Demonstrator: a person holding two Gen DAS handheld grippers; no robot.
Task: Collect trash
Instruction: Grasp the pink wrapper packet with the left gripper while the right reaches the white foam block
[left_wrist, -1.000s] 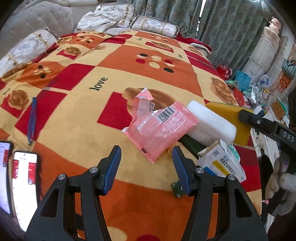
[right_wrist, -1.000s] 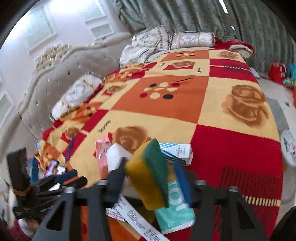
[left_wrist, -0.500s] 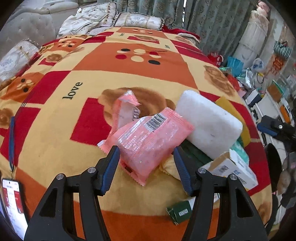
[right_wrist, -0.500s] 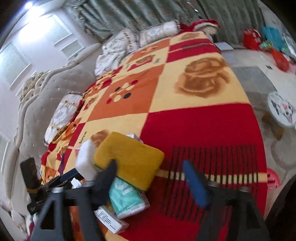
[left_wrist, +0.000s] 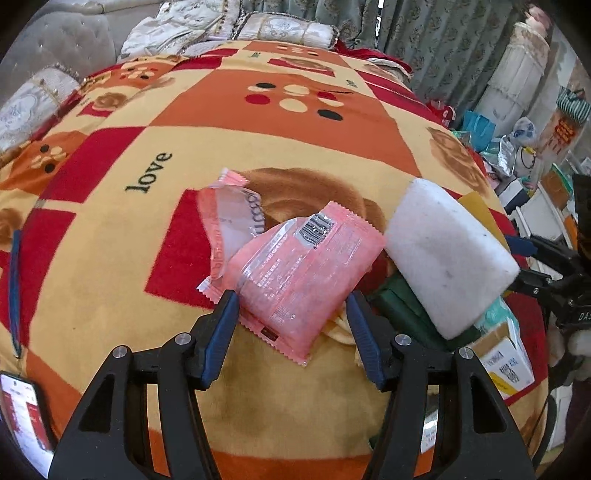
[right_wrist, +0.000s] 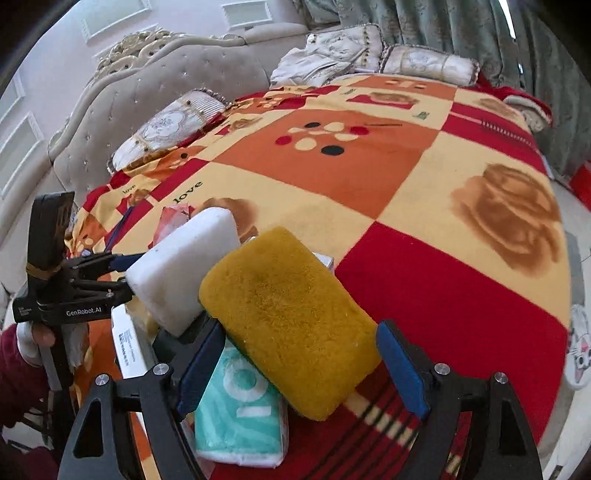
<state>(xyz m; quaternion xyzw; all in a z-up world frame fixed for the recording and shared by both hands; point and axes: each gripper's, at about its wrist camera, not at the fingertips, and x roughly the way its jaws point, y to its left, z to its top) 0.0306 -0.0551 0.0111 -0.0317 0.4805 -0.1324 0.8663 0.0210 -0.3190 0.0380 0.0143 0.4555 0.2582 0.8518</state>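
A pink snack packet (left_wrist: 303, 273) lies on the bed blanket (left_wrist: 258, 147), partly over a torn pink wrapper (left_wrist: 229, 221). My left gripper (left_wrist: 291, 310) stands open around the packet's near end, and its right pad is clear of the packet. Right of the packet sit a white sponge (left_wrist: 447, 258) and a green box (left_wrist: 406, 310). In the right wrist view a yellow sponge (right_wrist: 288, 325) lies flat on the pile, leaning on the white sponge (right_wrist: 184, 266). My right gripper (right_wrist: 295, 365) is open, with the yellow sponge loose between its fingers. The left gripper (right_wrist: 123, 274) shows at the left.
A teal tissue pack (right_wrist: 240, 417) and a white carton (right_wrist: 127, 339) lie under the sponges. A cardboard box (left_wrist: 506, 358) sits at the bed's corner. A phone (left_wrist: 22, 413) lies at the near left. Pillows (right_wrist: 424, 62) and a padded headboard (right_wrist: 184, 62) stand at the far end.
My right gripper, shut on the upright yellow sponge a second ago, has opened and the sponge now lies flat on the pile. My left gripper moved forward and down until its fingers flank the pink packet.
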